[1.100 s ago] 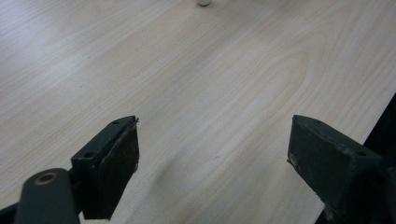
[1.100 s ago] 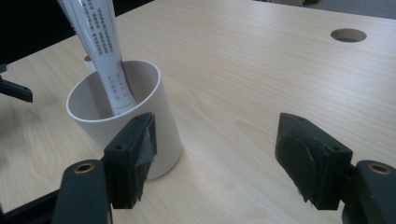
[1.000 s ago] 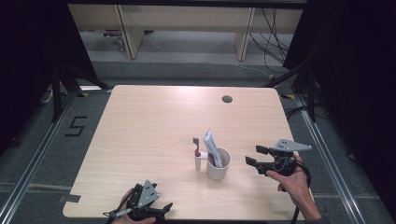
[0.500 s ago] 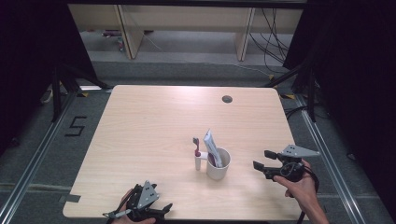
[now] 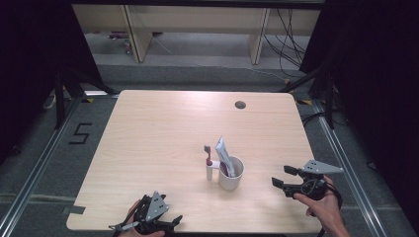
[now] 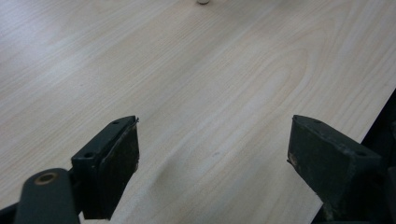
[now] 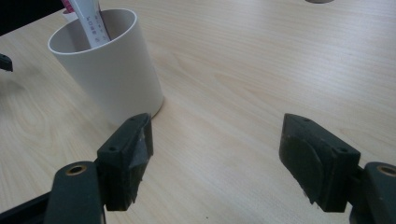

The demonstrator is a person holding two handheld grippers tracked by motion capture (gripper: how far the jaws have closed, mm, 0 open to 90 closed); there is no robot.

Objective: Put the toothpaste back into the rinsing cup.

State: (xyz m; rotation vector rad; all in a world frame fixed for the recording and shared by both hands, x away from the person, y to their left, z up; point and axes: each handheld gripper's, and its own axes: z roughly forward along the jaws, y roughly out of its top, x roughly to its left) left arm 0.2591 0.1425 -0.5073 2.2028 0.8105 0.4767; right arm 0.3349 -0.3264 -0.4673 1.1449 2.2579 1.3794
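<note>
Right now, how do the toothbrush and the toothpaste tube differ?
The toothpaste tube leans inside the white cup; the toothbrush stands upright outside it, in a small holder at the cup's left. The tube is broad and flat; the toothbrush is thin. Both carry red or pink.

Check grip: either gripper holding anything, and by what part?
Nothing is held. Right gripper, its jaws just having opened further, has bare table between its fingers, beside the cup. Left gripper is open over bare table.

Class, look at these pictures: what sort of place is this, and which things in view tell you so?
Probably a lab recording bay: a bare wooden table ringed by dark curtains, a floor marked "5", loose cables, and a white cup staged alone.
</note>
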